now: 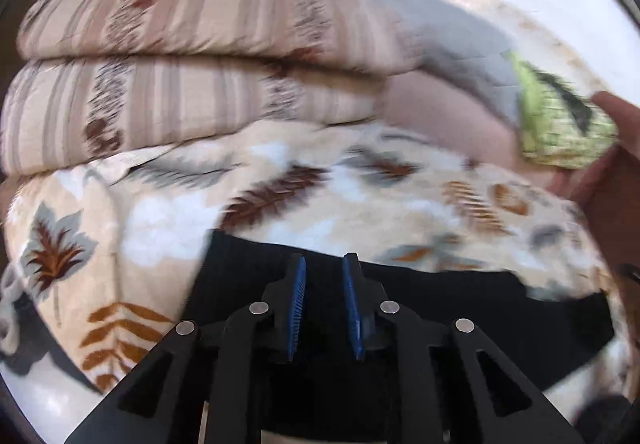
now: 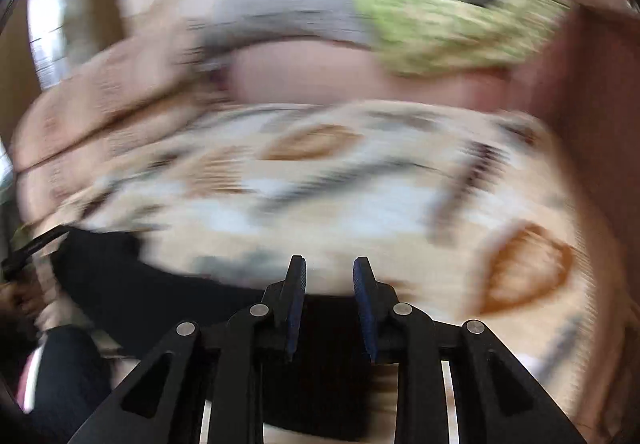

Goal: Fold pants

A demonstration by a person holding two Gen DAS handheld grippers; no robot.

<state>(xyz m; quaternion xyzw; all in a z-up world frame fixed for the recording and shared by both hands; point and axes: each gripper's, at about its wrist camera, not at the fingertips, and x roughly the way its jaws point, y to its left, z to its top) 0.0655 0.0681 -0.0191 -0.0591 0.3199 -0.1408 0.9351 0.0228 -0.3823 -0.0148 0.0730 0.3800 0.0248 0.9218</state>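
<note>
Now my left fingers (image 1: 324, 264) and right fingers (image 2: 330, 264) stand slightly parted, blue ribbed pads gripping nothing; below them the smooth black pants (image 1: 460, 304) lie flat on the plush leaf-print bed blanket (image 1: 160, 228)

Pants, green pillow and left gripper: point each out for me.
Pants (image 1: 460, 308), left wrist view, on the flat black cloth right of the fingers.
Green pillow (image 1: 560, 128), left wrist view, on its patterned face.
Left gripper (image 1: 325, 304), left wrist view, midway between the blue pads.
</note>
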